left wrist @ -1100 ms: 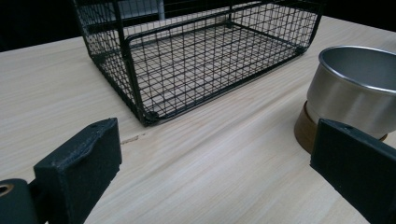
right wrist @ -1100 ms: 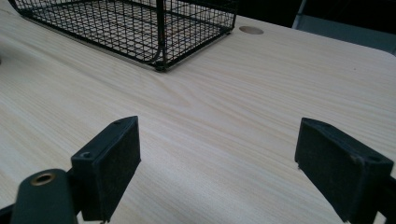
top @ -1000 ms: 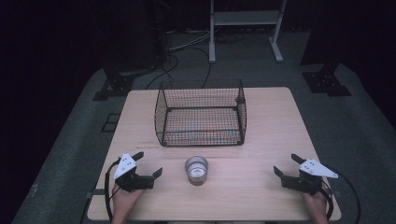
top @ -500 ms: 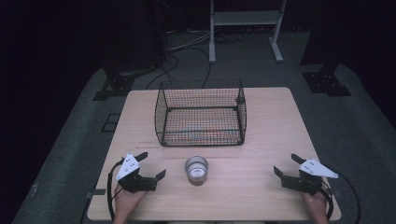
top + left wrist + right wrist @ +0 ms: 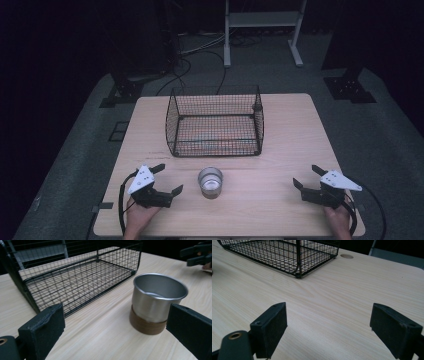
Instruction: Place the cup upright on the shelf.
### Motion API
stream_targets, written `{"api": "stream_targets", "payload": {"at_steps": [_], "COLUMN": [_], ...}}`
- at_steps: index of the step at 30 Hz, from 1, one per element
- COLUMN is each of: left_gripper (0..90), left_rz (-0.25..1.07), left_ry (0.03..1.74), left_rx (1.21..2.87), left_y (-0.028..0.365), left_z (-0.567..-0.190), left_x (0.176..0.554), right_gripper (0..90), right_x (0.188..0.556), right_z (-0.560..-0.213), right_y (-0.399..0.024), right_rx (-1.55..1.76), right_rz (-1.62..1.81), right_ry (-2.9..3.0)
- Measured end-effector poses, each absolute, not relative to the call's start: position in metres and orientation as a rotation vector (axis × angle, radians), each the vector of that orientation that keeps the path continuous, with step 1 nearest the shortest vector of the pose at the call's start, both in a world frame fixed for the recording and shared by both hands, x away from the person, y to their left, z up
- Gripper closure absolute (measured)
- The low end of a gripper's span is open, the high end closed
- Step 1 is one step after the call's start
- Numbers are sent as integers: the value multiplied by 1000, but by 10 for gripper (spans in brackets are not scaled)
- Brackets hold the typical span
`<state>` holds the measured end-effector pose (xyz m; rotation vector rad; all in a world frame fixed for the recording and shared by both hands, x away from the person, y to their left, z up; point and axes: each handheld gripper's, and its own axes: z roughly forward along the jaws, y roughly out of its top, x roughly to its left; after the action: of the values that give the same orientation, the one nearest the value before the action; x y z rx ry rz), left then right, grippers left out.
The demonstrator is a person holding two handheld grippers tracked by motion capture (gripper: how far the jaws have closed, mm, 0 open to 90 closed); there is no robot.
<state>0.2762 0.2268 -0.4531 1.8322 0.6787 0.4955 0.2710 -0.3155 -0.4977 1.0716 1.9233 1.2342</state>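
Note:
A small steel cup (image 5: 210, 181) with a brown base band stands upright on the wooden table (image 5: 290, 130), in front of a black wire basket (image 5: 215, 122). My left gripper (image 5: 169, 178) sits left of the cup, open and holding nothing. In the left gripper view the cup (image 5: 157, 302) stands just ahead of the right jaw of the gripper (image 5: 116, 322), apart from it, with the basket (image 5: 75, 282) behind. My right gripper (image 5: 306, 176) rests open at the table's front right, far from the cup. The right gripper view has bare wood between the gripper's (image 5: 329, 320) jaws.
The basket (image 5: 287, 252) is open-topped, with nothing in it. A round cable hole (image 5: 347, 256) marks the tabletop near the basket's corner. The right gripper (image 5: 197, 255) shows far off in the left gripper view. A white metal stand (image 5: 262, 20) and cables lie on the floor beyond the table.
My left gripper has slid a little to the right, closer to the cup. The right gripper, the cup and the basket have not moved.

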Motion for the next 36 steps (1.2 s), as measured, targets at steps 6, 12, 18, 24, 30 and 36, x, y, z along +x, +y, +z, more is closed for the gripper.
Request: {"api": "stream_targets", "payload": {"at_steps": [6,12,18,24,30,36], "left_gripper": [11,10,11,10,11,10], "left_rz": [493,474,439,425,406,389], "left_ry": [657,622,581,560,526,499], "left_rx": [1833,1838,1848,1852,1876,1902], "left_y": [224,218,210,206,197,188], "left_z": [-451,-447,-446,-445,-445,-443], "left_x": [275,273,271,270,271,272], "right_gripper": [135,135,135,135,135,135], "right_x": [271,271,271,271,271,271], "right_z": [-498,-498,-498,-498,-498,-498], "right_y": [-315,-315,-315,-316,-316,-316], "right_rx": [1072,1072,1070,1072,1075,1076], "right_rz": [1234,1234,1234,1236,1236,1237], "right_ry": [1923,1923,1924,1924,1923,1922]}}
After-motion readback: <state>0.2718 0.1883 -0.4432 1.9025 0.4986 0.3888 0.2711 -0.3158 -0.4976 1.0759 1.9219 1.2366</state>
